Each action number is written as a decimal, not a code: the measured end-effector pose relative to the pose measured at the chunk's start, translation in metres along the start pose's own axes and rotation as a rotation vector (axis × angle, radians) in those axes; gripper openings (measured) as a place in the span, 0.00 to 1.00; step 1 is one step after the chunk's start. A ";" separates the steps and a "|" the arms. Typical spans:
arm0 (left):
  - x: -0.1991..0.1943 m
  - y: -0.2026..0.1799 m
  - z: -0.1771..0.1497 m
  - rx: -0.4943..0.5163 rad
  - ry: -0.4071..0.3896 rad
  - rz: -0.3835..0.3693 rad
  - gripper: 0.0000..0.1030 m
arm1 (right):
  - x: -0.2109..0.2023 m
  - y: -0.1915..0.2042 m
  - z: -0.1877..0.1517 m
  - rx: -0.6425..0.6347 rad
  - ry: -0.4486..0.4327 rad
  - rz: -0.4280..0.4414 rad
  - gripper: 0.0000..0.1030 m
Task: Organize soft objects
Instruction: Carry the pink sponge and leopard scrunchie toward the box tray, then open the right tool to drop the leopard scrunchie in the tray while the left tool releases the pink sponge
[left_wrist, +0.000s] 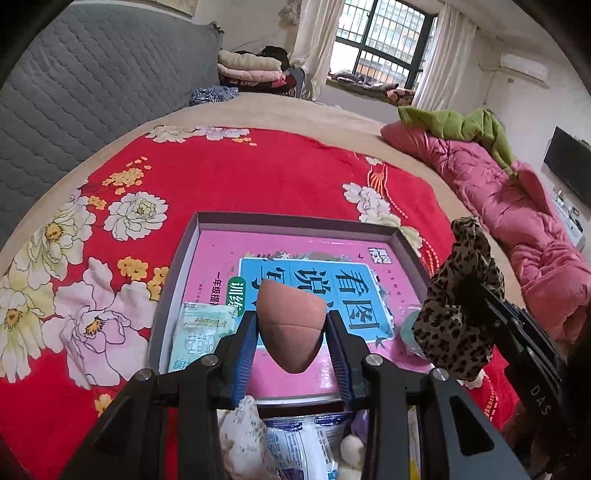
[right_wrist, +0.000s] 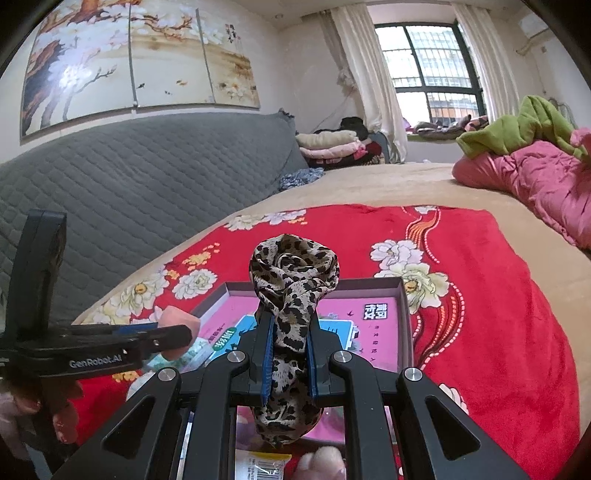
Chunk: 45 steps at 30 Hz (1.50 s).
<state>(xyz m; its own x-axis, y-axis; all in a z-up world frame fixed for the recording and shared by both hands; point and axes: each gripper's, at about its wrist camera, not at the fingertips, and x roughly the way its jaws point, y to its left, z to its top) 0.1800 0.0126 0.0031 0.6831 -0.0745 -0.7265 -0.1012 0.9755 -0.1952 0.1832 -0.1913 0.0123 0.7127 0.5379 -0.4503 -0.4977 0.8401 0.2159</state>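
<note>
Underneath, a red floral blanket (left_wrist: 236, 173) covers the bed, bearing a shallow grey tray (left_wrist: 295, 221). Above it, the left gripper (left_wrist: 291, 325) clamps a smooth teardrop sponge (left_wrist: 290, 325); the right gripper (right_wrist: 290, 350) pinches a silky leopard-print scrunchie (right_wrist: 293, 273).

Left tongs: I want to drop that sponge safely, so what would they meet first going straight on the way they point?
Probably the pink book lying in the grey box, just beyond the sponge held by the left tongs. Depth is uncertain.

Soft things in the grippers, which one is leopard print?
The scrunchie in the right gripper; the left gripper holds a plain pink sponge.
</note>
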 end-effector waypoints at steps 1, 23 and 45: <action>0.003 -0.001 0.000 0.002 0.006 -0.001 0.37 | 0.004 0.000 -0.001 -0.002 0.010 0.001 0.14; 0.033 -0.010 -0.015 0.063 0.098 0.033 0.37 | 0.050 0.005 -0.032 -0.102 0.208 -0.051 0.17; 0.046 -0.009 -0.021 0.094 0.163 0.078 0.37 | 0.050 0.002 -0.034 -0.070 0.241 -0.038 0.36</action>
<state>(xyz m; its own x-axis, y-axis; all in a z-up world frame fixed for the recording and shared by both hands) 0.1968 -0.0036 -0.0423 0.5493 -0.0234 -0.8353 -0.0761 0.9940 -0.0779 0.2010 -0.1653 -0.0389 0.5969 0.4667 -0.6526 -0.5122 0.8477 0.1378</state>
